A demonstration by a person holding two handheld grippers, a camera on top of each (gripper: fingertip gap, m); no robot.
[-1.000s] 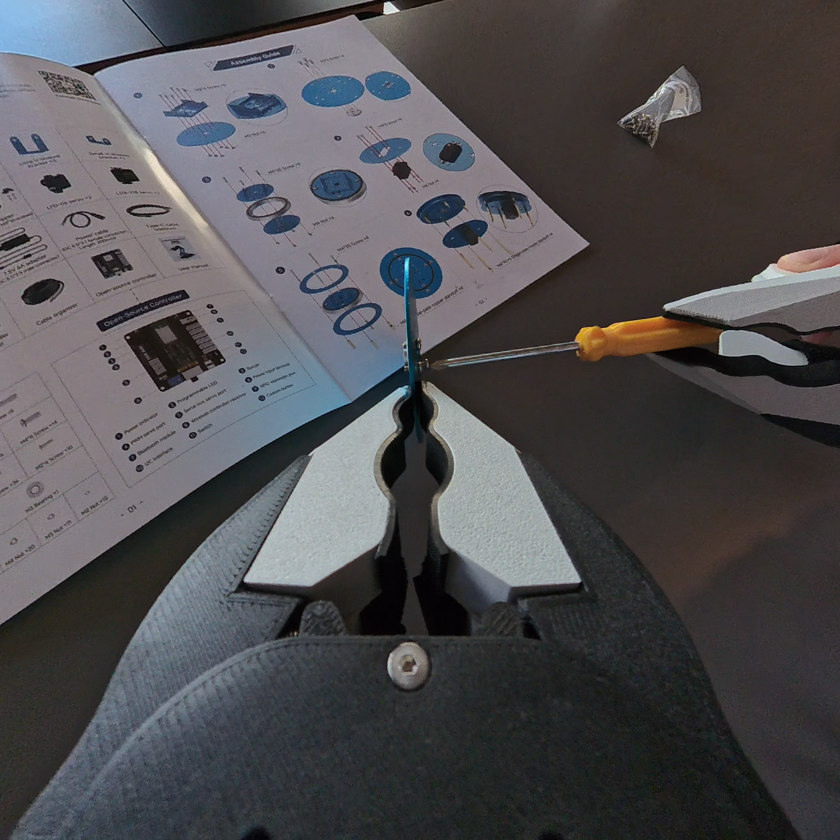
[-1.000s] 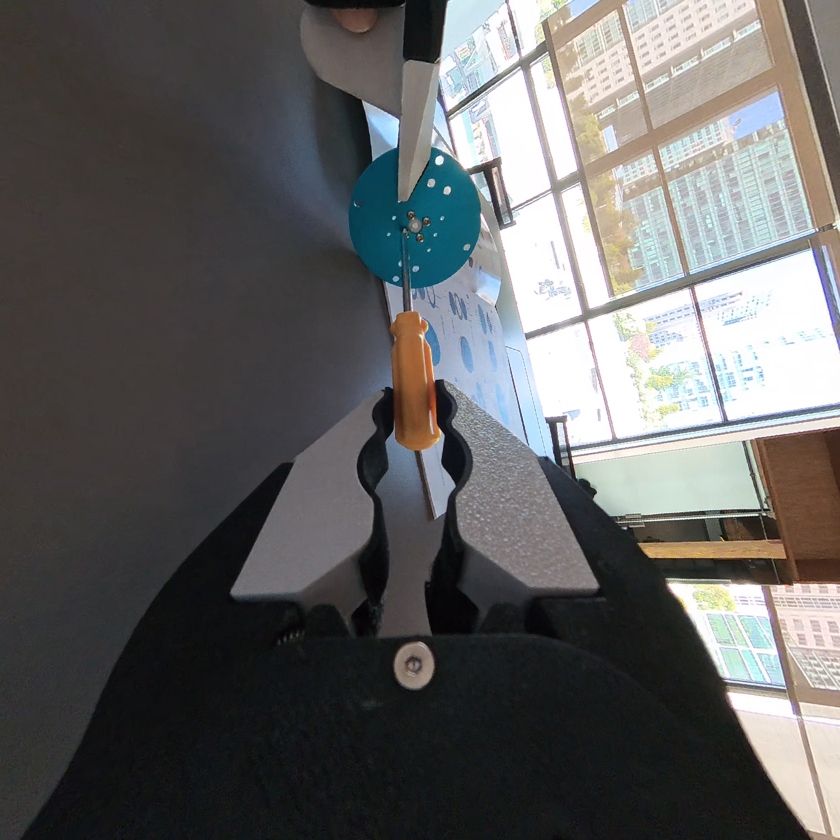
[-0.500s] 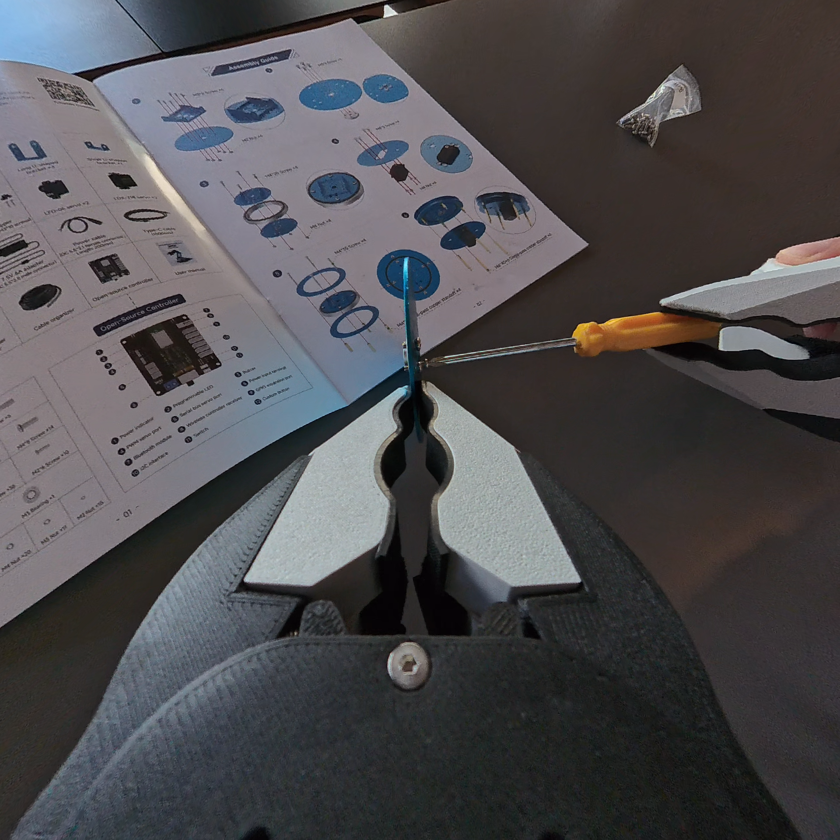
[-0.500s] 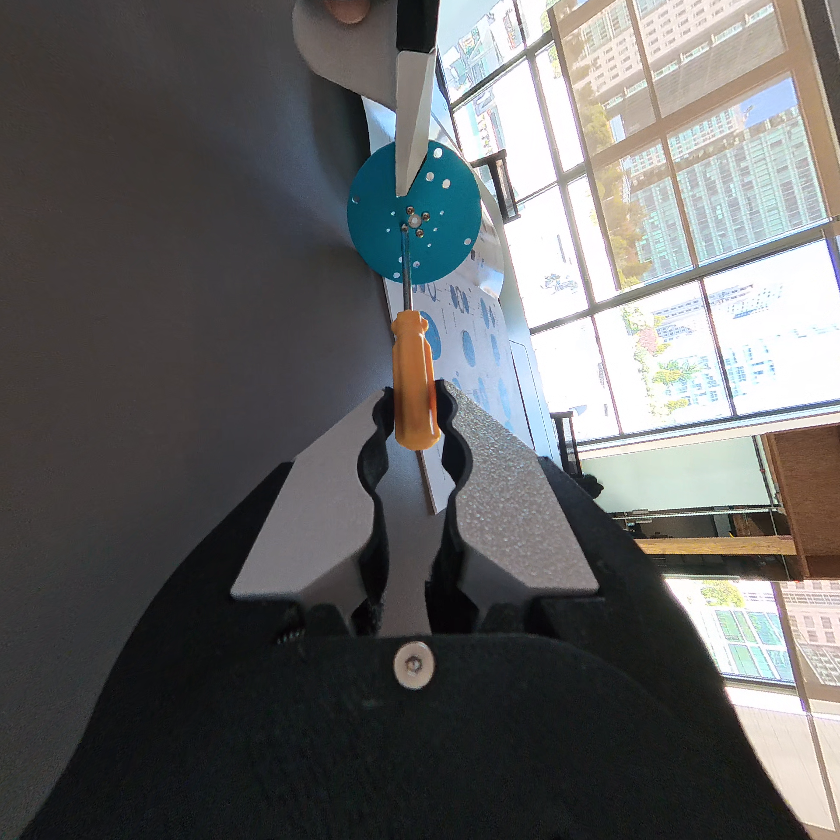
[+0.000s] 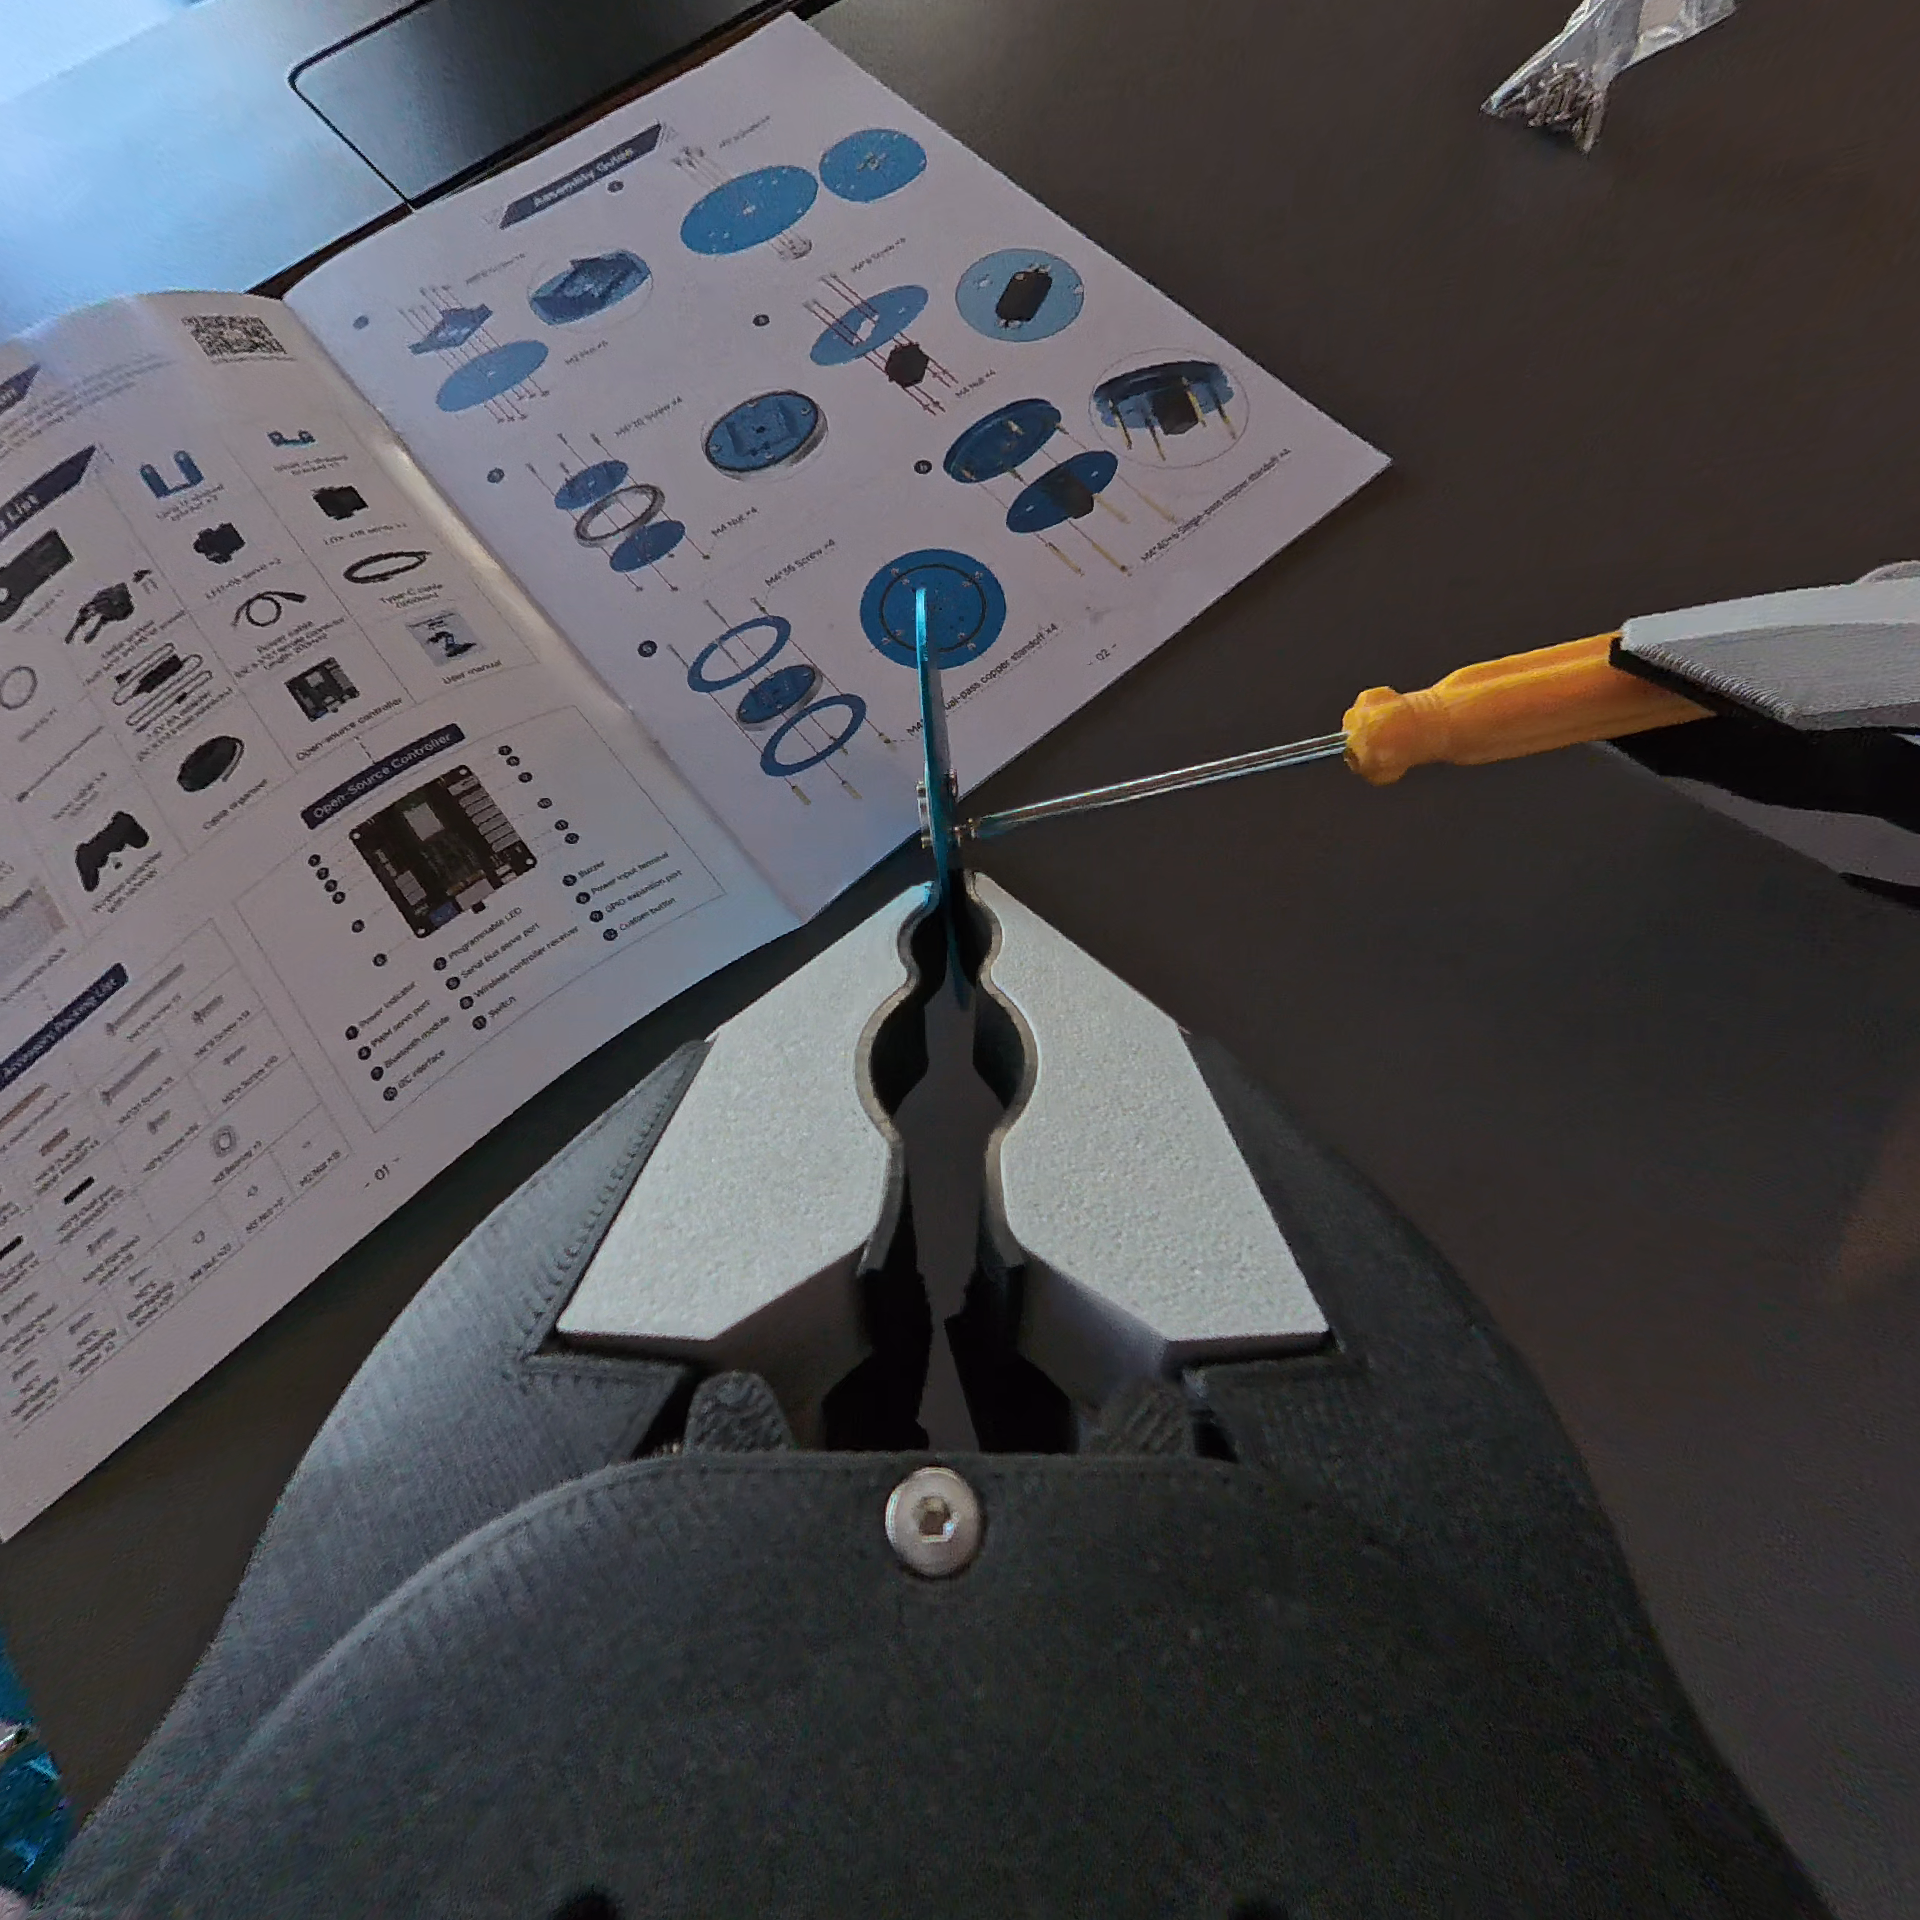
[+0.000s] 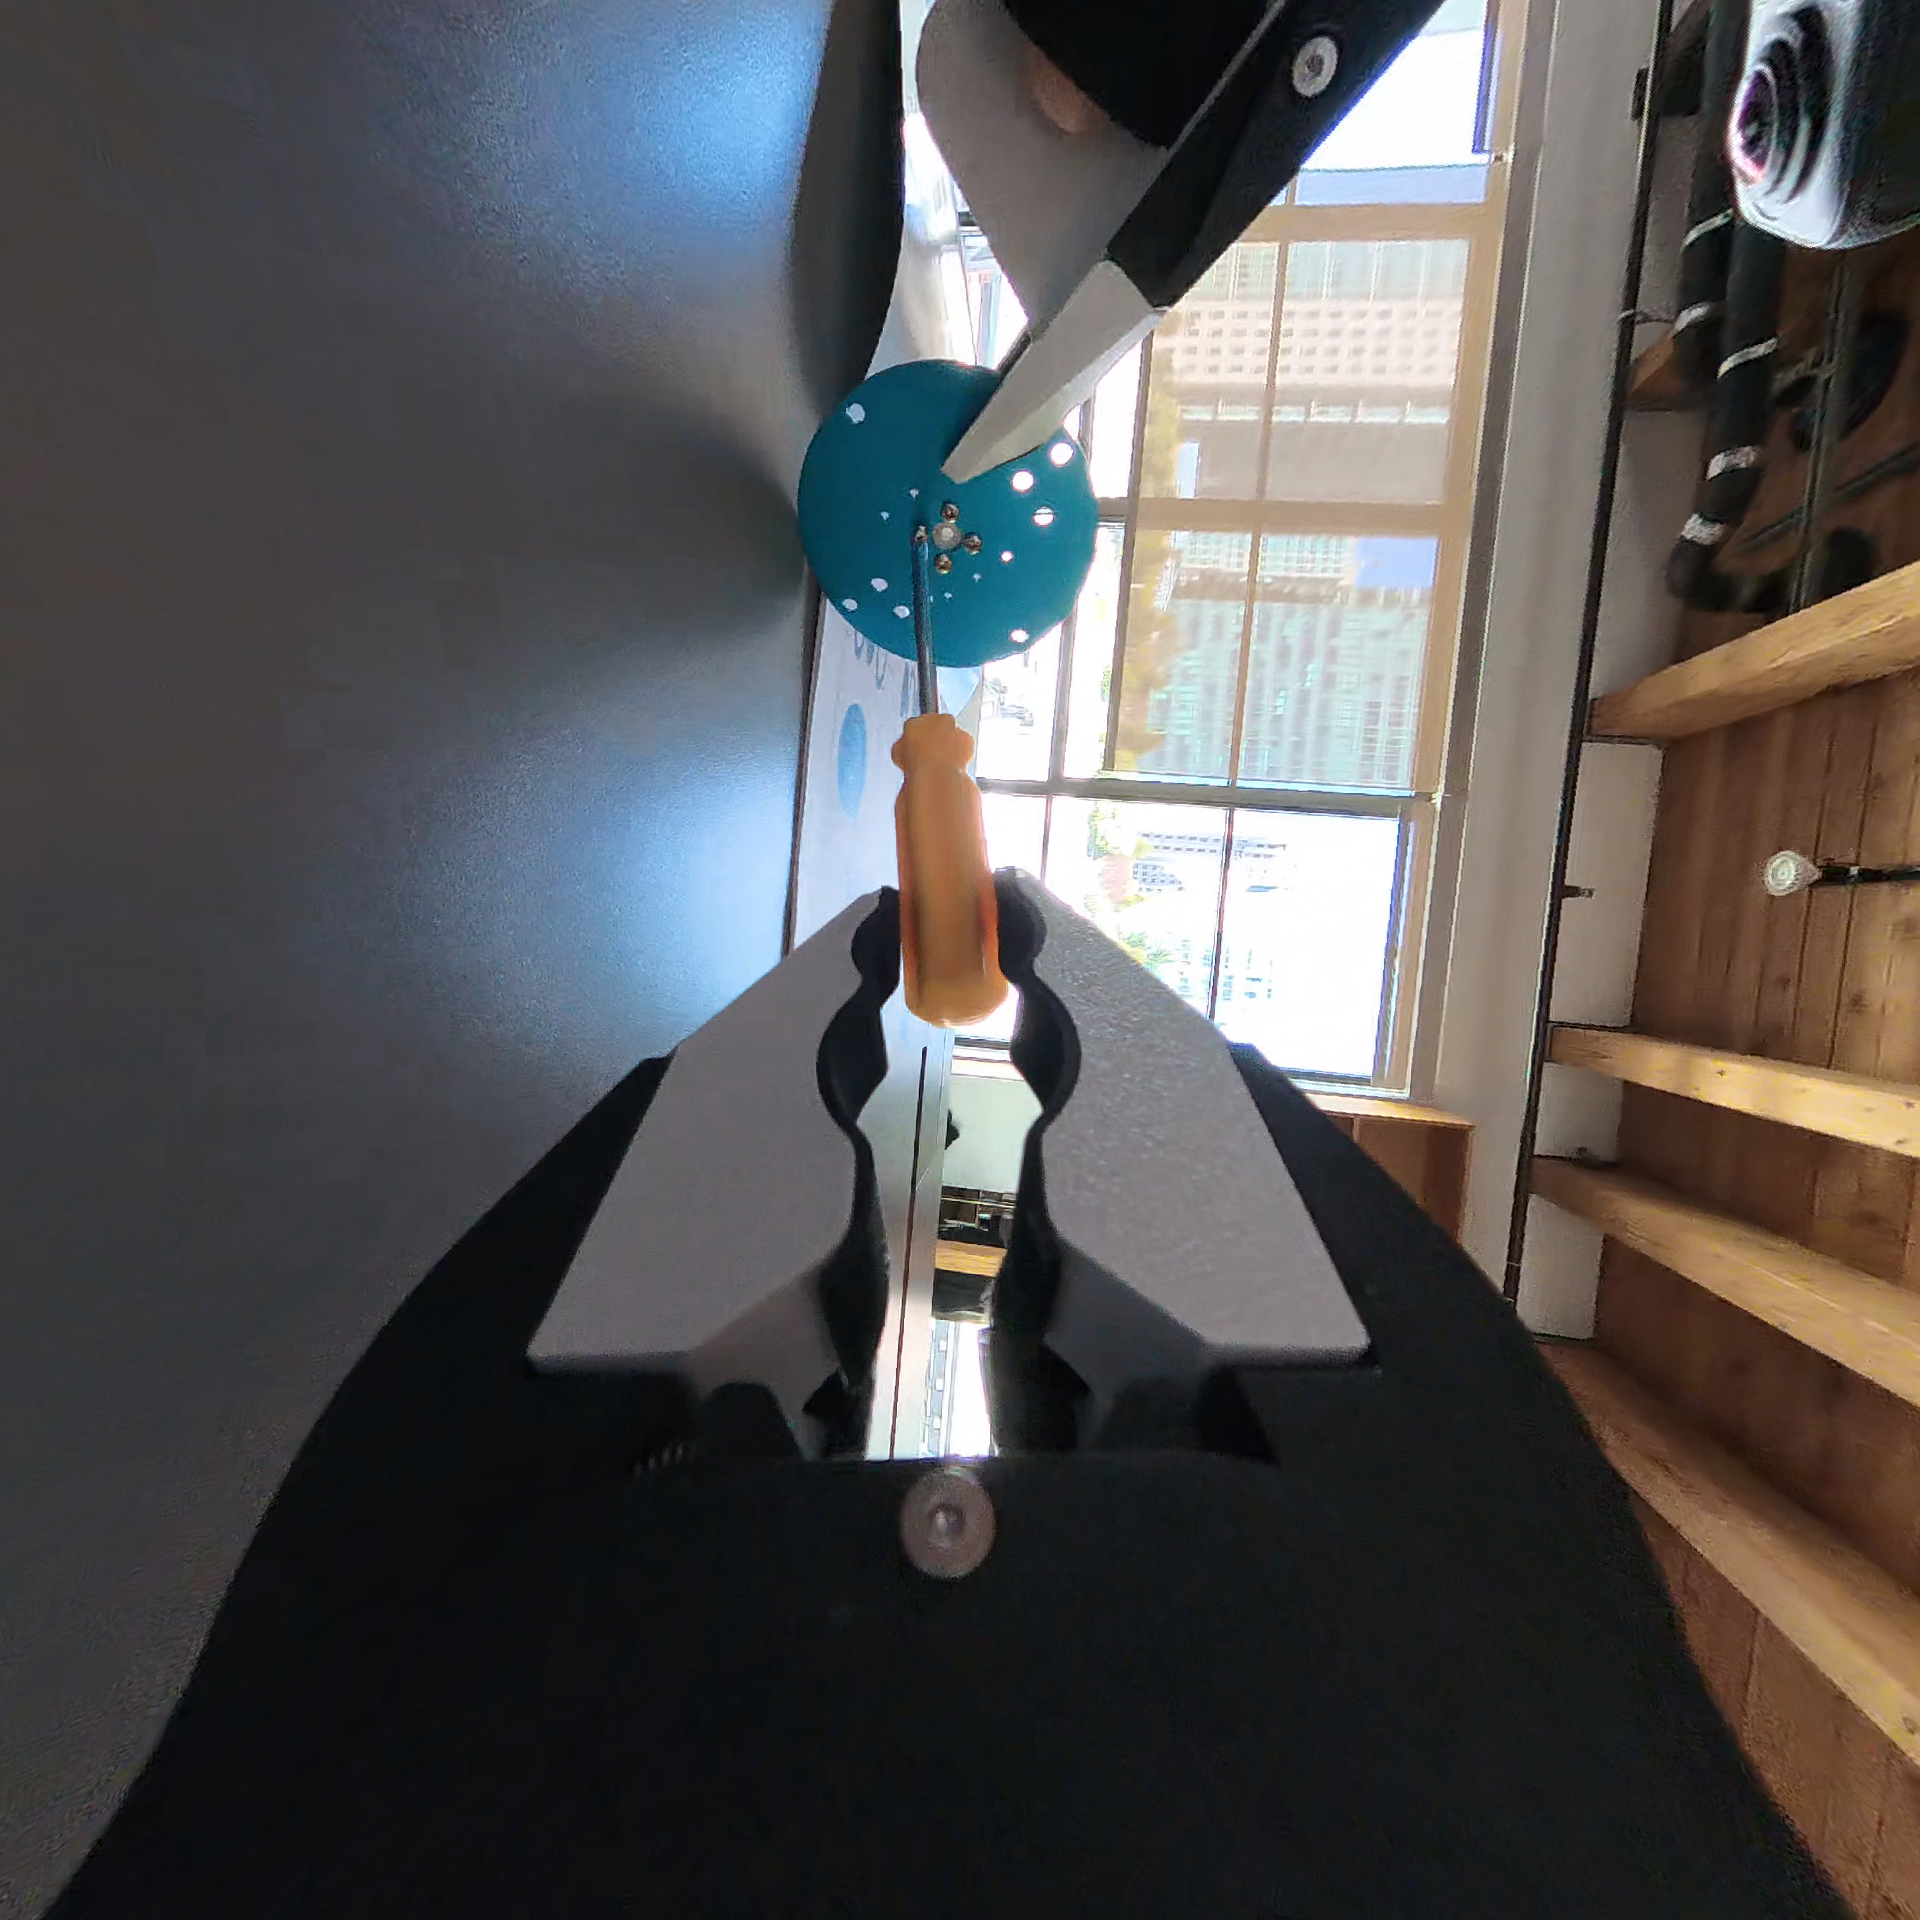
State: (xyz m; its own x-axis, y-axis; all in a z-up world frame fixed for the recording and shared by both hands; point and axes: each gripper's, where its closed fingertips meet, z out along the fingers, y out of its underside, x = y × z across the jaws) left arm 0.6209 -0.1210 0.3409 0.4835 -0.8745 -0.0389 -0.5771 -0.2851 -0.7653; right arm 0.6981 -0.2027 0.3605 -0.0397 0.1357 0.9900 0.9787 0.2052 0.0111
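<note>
left tongs: I have them clenched on the blue disc, held edge-up over the table
right tongs: gripping the orange screwdriver — tip at a screw near disc centre
nearby: open booklet, bag of screws

Dark matte tabletop, seen from the left wrist view and as a dark plane at the left of the right wrist view. Lying flat on it, an open assembly booklet with white pages of blue and black part diagrams, spread across the left half. Near the far right corner, well apart from the booklet, a small clear plastic bag of screws. Behind the booklet, a dark flat panel.
</note>
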